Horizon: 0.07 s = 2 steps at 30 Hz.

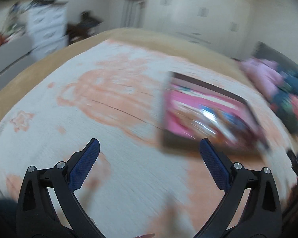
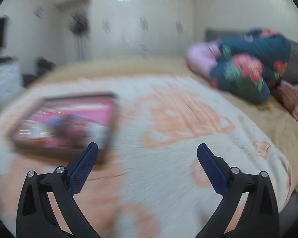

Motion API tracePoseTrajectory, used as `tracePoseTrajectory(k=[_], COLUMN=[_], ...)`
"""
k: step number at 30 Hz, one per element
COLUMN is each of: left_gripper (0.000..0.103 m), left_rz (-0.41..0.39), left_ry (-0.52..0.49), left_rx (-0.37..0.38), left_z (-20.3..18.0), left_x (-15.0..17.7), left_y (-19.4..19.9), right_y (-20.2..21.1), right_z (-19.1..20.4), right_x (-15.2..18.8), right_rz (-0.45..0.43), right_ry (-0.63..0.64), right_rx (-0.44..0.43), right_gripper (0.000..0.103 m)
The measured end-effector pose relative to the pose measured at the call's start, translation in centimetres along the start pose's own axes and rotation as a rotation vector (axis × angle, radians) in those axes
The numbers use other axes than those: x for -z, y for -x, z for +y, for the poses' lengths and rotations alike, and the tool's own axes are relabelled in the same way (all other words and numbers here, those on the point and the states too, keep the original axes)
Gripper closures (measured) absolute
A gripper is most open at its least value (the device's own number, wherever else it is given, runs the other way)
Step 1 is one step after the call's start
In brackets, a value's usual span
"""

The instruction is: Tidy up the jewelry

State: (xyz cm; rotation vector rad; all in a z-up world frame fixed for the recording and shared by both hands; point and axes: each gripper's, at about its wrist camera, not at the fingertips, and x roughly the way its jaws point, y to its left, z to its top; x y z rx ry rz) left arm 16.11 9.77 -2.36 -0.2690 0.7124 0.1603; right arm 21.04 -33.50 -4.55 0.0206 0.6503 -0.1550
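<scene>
A dark-framed jewelry box (image 1: 164, 107) with a pink lining lies on the bed; blurred bright pieces of jewelry (image 1: 208, 123) lie inside it. In the left wrist view it is ahead and to the right of my left gripper (image 1: 149, 146), which is open and empty above the bedspread. In the right wrist view the same box (image 2: 113, 117) is ahead and to the left of my right gripper (image 2: 148, 148), also open and empty. Both views are motion-blurred, so single pieces cannot be told apart.
The bed carries a white and peach patterned bedspread (image 2: 168, 158) over a tan blanket (image 2: 129, 67). A dark floral quilt and pink bedding (image 2: 248, 71) are heaped at the far right. A white drawer unit (image 1: 47, 27) stands beyond the bed at left.
</scene>
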Motion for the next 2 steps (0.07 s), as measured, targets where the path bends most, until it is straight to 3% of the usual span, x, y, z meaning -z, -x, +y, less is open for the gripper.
tracePoseTrajectory(k=[2], left_gripper=[0.011], left_rz=[0.04], left_ry=[0.094], left_rx=[-0.087], left_z=[3.3], left_x=[-3.0], left_y=[-3.5], right_y=[-5.3], right_z=[-2.1], right_x=[-2.4], right_rz=[0.08], right_ry=[-0.033], right_rx=[0.091], right_gripper=[0.006])
